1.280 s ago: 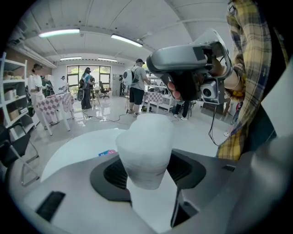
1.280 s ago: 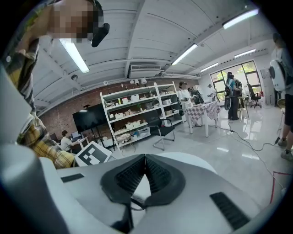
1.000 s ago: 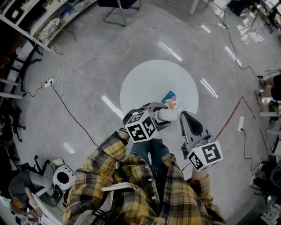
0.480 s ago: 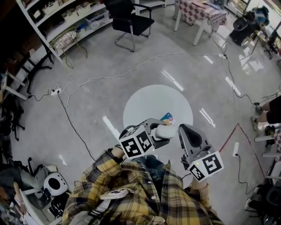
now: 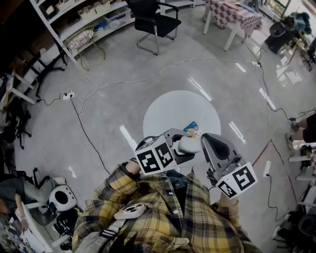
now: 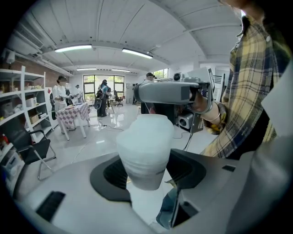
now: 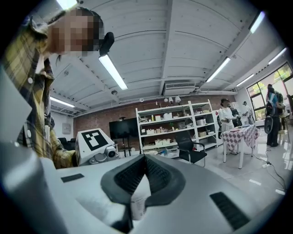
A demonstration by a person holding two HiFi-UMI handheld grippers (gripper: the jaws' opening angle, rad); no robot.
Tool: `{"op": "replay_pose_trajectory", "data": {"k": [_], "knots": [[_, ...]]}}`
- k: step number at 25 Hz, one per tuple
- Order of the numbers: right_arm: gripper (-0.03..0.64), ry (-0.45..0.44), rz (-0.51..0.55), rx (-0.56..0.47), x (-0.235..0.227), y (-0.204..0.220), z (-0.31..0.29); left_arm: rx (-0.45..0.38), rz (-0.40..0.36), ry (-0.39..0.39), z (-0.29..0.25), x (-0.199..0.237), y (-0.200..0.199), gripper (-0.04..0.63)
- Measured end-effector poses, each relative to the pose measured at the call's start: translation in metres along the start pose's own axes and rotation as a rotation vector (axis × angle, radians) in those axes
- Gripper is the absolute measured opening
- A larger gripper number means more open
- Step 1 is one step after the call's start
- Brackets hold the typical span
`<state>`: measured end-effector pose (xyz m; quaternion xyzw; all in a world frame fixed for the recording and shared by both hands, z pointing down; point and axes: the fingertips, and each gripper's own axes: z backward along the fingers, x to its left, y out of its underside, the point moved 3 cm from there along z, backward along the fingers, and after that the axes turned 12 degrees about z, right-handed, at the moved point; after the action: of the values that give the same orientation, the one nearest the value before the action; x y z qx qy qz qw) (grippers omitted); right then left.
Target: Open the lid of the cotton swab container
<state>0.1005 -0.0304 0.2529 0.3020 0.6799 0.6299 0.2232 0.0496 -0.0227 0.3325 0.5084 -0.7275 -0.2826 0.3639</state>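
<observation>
The cotton swab container (image 5: 189,144) is a white, frosted tub with its lid on, held in the air in front of the plaid shirt. My left gripper (image 5: 183,146) is shut on it. In the left gripper view the container (image 6: 145,153) fills the gap between the dark pads (image 6: 112,176), and the right gripper (image 6: 169,91) lies across just beyond its top. My right gripper (image 5: 205,139) has its tips shut right beside the tub. In its own view the right gripper (image 7: 145,160) has tips that meet. A white printed piece (image 7: 137,201) shows in the gap below them; I cannot tell if it is pinched.
A round white table (image 5: 168,111) stands on the grey floor below the hands, with a small blue card (image 5: 191,129) on it. Cables (image 5: 89,133) run over the floor. A black chair (image 5: 154,22), shelves (image 5: 74,20) and a chequered table (image 5: 232,15) stand farther off. People stand in the background.
Both grippers have come up toward the head camera with the container still in the left one. The right gripper has tipped up and stays shut beside the tub.
</observation>
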Motion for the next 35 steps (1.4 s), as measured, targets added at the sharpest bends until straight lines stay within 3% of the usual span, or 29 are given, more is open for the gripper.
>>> {"op": "replay_pose_trajectory", "data": {"k": [14,28,32,33,35], "knots": [[0.017,-0.054,-0.006,0.022,0.004,0.004,-0.006,0.001,0.02,0.014,-0.001,0.002,0.001,0.253],[0.018,-0.054,-0.043,-0.003,-0.004,0.007,0.002,0.017,0.044,0.029,-0.005,-0.006,0.008,0.253],[0.021,-0.119,-0.057,-0.038,0.001,0.003,0.002,0.011,0.044,0.03,-0.003,-0.006,0.006,0.253],[0.05,-0.151,-0.044,-0.04,0.003,0.002,0.002,0.008,0.043,0.031,-0.003,-0.005,0.005,0.253],[0.19,-0.23,0.0,-0.033,0.009,0.001,-0.002,0.005,0.041,0.032,-0.002,-0.004,0.004,0.253]]}}
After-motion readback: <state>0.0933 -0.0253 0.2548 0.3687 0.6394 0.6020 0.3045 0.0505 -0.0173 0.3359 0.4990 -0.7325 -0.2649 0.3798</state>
